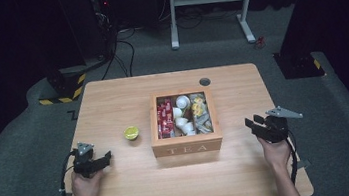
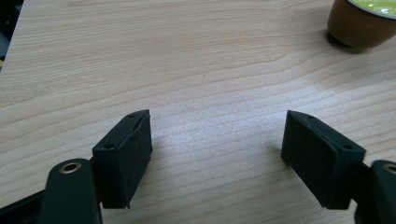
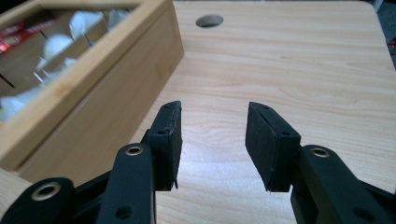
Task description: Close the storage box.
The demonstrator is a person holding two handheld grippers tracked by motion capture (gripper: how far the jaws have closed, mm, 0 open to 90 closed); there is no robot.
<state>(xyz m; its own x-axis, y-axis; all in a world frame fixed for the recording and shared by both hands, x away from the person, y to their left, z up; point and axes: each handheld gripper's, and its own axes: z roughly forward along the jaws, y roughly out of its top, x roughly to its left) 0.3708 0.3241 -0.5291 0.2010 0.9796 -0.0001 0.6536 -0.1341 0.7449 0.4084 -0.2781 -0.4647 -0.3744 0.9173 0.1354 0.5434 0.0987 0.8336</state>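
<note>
The wooden tea box (image 1: 187,144) stands at the centre of the surface (image 1: 124,195), its compartments holding red packets (image 1: 165,117), white capsules (image 1: 182,112) and yellow-and-grey sachets (image 1: 199,111). One capsule (image 1: 131,132) with a yellow-green lid stands alone on the surface, near the box's left side but apart from it.

Progress, as judged: the lone capsule is not yet placed in the box, and no grasp is in hand. The left claw (image 1: 105,158) rests near the surface's front-left, jaws open and empty, well short of the capsule. The right claw (image 1: 251,123) hovers just right of the box, also open and empty.

View comparison: the high view gives the whole layout and the box contents. The left gripper view shows the capsule (image 2: 362,21) has a brown body and lies ahead and to the right of the jaws. The right gripper view shows the box wall (image 3: 93,100) close beside the left jaw and a round hole (image 3: 209,20) in the surface beyond.
</note>
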